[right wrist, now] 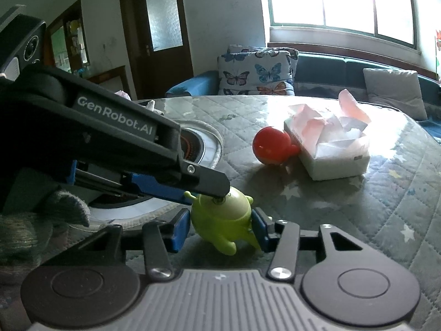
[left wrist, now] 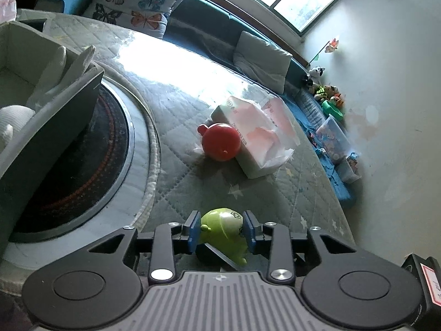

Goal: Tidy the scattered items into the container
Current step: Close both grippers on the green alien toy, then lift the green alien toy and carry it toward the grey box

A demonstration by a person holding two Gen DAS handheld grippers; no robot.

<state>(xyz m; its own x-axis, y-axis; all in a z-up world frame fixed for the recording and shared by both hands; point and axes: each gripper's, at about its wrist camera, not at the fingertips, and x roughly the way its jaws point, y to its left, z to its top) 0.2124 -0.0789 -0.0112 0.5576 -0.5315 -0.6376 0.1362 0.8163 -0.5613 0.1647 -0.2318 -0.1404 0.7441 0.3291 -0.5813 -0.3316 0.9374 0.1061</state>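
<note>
A green alien toy lies tilted on the quilted table cover. My right gripper is shut on it, a blue pad on each side of its body. My left gripper reaches in from the left over the toy's head. In the left wrist view the green toy sits between the left gripper's blue pads, which stand open just off its sides. A red round toy lies farther off against a tissue box. The grey fabric container stands at the left with white soft items inside.
A black round hob is set into the table beside the container. A gloved hand holds the left gripper. Behind the table are a blue sofa with a butterfly cushion and a grey cushion. Toys and a plastic box line the bench by the wall.
</note>
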